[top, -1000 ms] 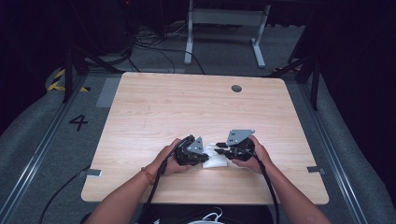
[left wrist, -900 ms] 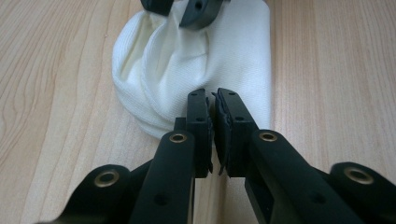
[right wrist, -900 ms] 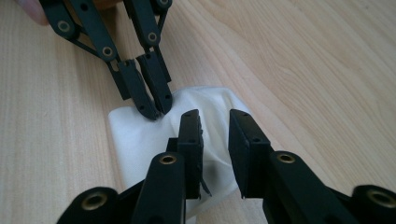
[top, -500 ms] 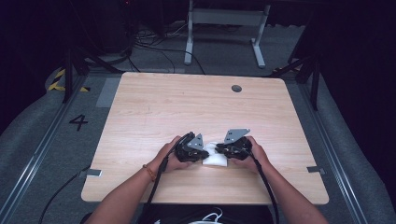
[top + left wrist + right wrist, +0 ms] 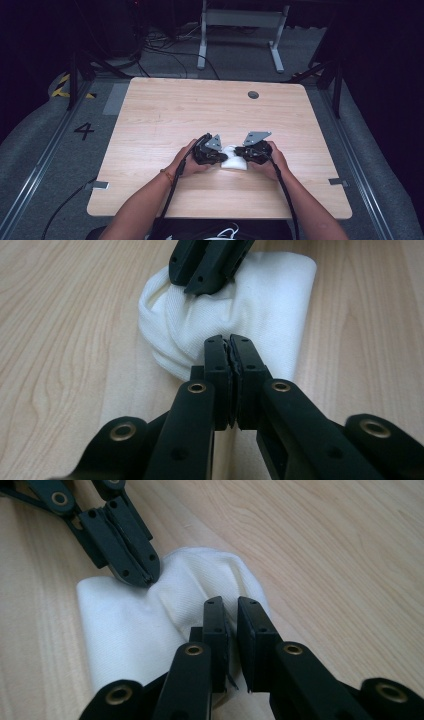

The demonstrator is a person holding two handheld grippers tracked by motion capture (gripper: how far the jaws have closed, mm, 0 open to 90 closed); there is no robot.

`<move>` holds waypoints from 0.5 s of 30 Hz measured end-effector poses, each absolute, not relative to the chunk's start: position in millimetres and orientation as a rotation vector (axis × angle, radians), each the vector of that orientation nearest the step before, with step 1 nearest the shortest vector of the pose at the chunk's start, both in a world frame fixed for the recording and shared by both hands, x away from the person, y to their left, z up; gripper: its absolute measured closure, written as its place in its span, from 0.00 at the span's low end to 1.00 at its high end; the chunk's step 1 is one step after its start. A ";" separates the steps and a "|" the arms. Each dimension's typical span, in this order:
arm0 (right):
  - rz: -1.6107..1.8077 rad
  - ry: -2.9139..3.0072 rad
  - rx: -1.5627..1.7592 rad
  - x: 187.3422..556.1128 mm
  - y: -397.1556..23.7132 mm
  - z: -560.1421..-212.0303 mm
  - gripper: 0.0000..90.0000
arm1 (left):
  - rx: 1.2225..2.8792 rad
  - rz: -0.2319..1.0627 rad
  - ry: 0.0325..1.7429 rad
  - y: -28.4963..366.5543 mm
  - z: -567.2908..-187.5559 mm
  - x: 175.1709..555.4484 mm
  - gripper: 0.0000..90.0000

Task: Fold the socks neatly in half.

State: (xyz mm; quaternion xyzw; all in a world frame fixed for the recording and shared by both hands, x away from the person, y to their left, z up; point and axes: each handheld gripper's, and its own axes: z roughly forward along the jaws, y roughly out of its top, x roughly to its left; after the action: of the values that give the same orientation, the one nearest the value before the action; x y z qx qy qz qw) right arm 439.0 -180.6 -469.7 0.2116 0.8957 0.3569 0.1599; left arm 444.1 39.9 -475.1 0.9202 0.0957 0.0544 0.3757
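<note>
A small white cloth (image 5: 234, 160) lies bunched on the wooden table (image 5: 200, 110), near its front edge. My left gripper (image 5: 221, 157) meets it from the left and my right gripper (image 5: 241, 153) from the right. In the left gripper view the left gripper (image 5: 230, 344) is shut on a fold of the cloth (image 5: 270, 305), and the right gripper (image 5: 206, 286) pinches its far edge. In the right gripper view the right gripper (image 5: 233, 606) has just been closing, and a ridge of cloth (image 5: 125, 625) sits between its jaws. The left gripper (image 5: 145, 575) bites the opposite side.
A round grommet (image 5: 253, 94) sits in the table's far right part. A metal stand (image 5: 240, 20) and loose cables (image 5: 165, 45) lie on the floor beyond the table. A painted 4 (image 5: 84, 131) marks the floor at left. Small brackets (image 5: 339, 182) edge the table.
Both hands have shifted a little away from the person, with the cloth between them. The two grippers have drawn slightly closer together.
</note>
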 end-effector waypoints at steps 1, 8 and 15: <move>1.020 2.552 0.600 439.3 -180.5 -469.7 0.92 | 2.359 0.154 0.238 39.6 -474.7 445.0 0.97; 1.094 2.511 0.579 433.9 -192.4 -454.4 0.88 | 2.384 0.194 0.238 41.3 -466.9 442.2 0.97; 1.110 2.484 0.537 422.0 -200.1 -440.2 0.86 | 2.388 0.252 0.206 47.8 -448.3 430.7 0.95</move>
State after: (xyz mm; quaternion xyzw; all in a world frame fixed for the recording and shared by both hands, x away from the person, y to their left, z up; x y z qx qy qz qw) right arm 422.0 -200.1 -440.2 0.1902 0.8807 0.3933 0.1831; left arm 430.7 47.8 -448.3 0.9253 0.0800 0.0975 0.3577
